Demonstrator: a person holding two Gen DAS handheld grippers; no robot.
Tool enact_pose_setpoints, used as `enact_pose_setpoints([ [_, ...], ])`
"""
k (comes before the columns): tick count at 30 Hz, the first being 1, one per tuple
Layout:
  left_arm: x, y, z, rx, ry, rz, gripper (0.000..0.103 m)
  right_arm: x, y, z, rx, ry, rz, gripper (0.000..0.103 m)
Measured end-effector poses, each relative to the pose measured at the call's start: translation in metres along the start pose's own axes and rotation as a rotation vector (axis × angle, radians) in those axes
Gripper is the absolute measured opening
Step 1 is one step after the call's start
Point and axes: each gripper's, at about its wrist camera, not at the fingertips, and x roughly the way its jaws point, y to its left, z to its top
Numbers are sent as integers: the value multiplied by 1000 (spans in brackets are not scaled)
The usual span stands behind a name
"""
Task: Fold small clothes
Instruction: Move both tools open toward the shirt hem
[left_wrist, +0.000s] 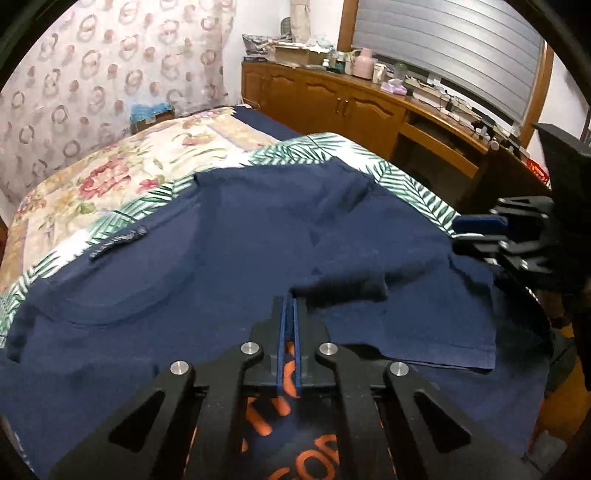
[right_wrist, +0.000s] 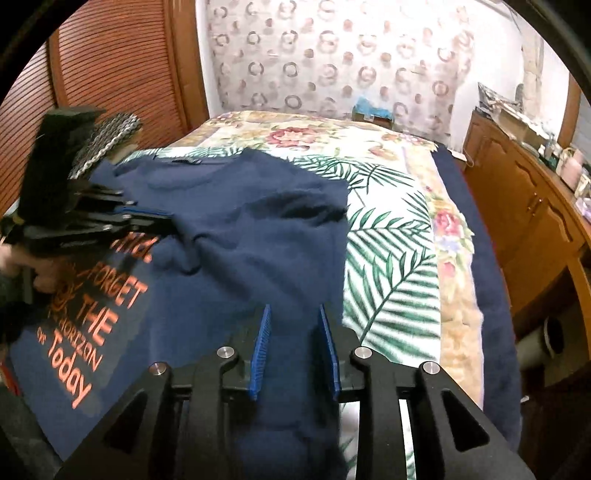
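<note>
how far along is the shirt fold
Early to midway. Done: one side of the navy t-shirt is already flipped inward, covering part of the orange print. In hand: the left gripper is shut on a bunched fold of fabric; the right gripper is open, holding nothing. Left: the shirt lies loose and rumpled on the palm-leaf sheet, not yet a compact stack.

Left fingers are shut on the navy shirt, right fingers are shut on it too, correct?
Not quite. The left gripper is shut on the shirt, but the right gripper is open: the right wrist view shows its fingers apart, pressing on nothing.
</note>
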Motion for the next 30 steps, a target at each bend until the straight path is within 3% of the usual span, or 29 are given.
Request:
enact_pose_setpoints([
  [7, -9, 7, -7, -16, 26, 42, 4, 23, -5, 28, -27, -9, 9, 29],
  [9, -11, 15, -11, -31, 34, 64, 6, 30, -4, 33, -35, -5, 23, 47],
  [11, -16, 24, -15, -51, 28, 59, 22, 40, -8, 39, -40, -6, 22, 58],
  [13, -27, 37, -20, -81, 2, 70, 43, 50, -10, 46, -47, 1, 17, 59],
  [17, -49, 63, -30, -113, -25, 114, 53, 66, -13, 54, -46, 9, 2, 59],
  [19, -61, 78, -36, -133, -32, 144, 74, 74, -15, 58, -48, 16, -7, 59],
  [30, -112, 148, -63, -226, -43, 374, 76, 93, -20, 62, -13, 18, -3, 63],
])
